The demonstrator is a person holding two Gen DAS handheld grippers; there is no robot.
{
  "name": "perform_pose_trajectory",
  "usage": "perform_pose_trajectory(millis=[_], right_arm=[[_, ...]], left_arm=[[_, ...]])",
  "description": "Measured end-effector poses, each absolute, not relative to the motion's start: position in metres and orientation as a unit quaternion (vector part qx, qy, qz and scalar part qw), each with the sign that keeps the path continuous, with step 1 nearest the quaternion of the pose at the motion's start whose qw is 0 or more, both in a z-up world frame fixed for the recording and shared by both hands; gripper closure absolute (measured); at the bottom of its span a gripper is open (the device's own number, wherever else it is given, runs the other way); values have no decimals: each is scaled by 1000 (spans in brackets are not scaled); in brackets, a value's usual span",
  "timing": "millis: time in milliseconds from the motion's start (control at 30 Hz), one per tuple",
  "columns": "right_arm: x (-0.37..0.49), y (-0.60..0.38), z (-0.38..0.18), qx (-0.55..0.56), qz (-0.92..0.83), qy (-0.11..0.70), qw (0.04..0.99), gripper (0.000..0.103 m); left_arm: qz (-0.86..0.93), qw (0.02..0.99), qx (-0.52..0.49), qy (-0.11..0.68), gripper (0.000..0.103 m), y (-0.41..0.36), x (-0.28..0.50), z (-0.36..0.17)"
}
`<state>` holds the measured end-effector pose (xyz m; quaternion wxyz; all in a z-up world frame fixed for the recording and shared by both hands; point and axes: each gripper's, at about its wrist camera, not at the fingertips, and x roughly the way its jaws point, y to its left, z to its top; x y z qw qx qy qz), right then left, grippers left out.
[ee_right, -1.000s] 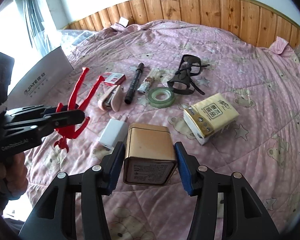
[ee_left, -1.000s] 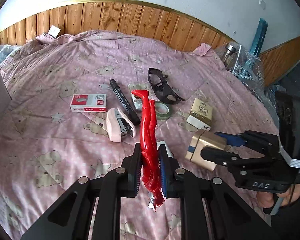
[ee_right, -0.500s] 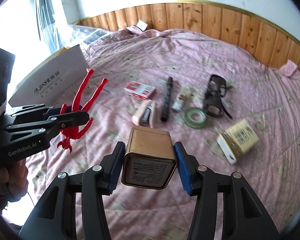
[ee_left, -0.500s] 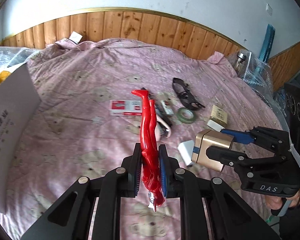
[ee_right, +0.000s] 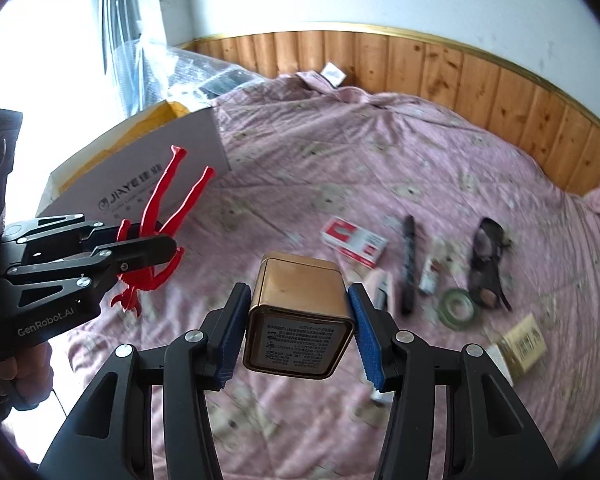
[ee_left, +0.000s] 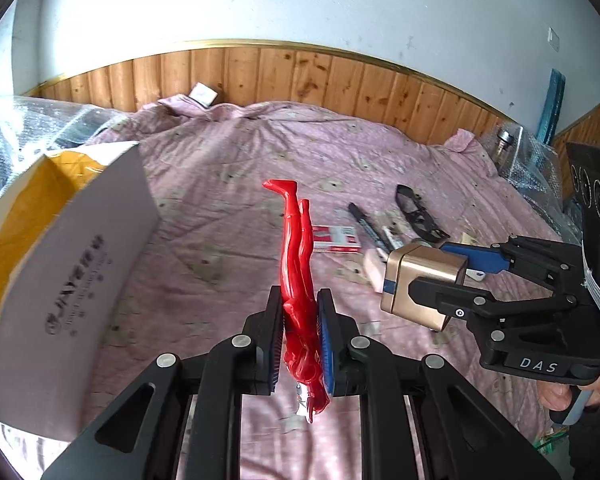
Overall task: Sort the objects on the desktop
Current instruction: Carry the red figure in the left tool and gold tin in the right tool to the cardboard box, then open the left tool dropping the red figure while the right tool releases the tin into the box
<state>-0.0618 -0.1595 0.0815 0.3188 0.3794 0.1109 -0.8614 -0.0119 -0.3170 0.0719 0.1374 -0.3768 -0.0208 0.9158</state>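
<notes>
My left gripper (ee_left: 299,312) is shut on a red plastic figure (ee_left: 298,264), held head down with its legs pointing up and away, above the pink bedspread (ee_left: 228,208). The right gripper (ee_right: 298,308) is shut on a gold square tin (ee_right: 300,312), also lifted off the bed. In the right wrist view the left gripper (ee_right: 156,248) and its red figure (ee_right: 168,200) hang at the left, near a white cardboard box (ee_right: 140,168) with a yellow inside. The same box (ee_left: 64,264) fills the left of the left wrist view, and the tin (ee_left: 420,284) shows at its right.
On the bed lie a red-and-white staple box (ee_right: 354,242), a black marker (ee_right: 409,264), black glasses (ee_right: 486,260), a green tape roll (ee_right: 458,306), a pink stapler (ee_right: 382,288) and a tissue pack (ee_right: 522,344). Bubble wrap (ee_right: 188,68) sits behind the box; wood panelling (ee_left: 300,76) rims the bed.
Both grippers have swung left and lifted with their loads. The white box has come into view and grown closer; the loose items on the bed have slid to the right.
</notes>
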Motion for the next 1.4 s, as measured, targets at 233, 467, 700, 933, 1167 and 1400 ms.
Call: perform_pose_trajectory(millis=[233,467,700,933,1167,1400], right_arm=[[-59,-201,100,363,-860,121,336,50],[-53,-252,128,337,-857,134,365,50],[-54,-313,143,322,-846,141,400,50],[-56,-373,155,305,-834,146,435,50],[-61,-429,138,317,-816,172,451,50],[-69,-448,123,326,-804,198,455,50]], left_arm=[[925,118,-361,-22,86,-355,-3,90],[936,94,-340,-23,86,-397,7,112],[943,60,-325,-41,86,-451,15,129],[940,19,-331,-79,86,-519,13,129],[927,4,-366,-85,86,-545,-1,103],[914,3,-402,-62,86,-542,-13,81]])
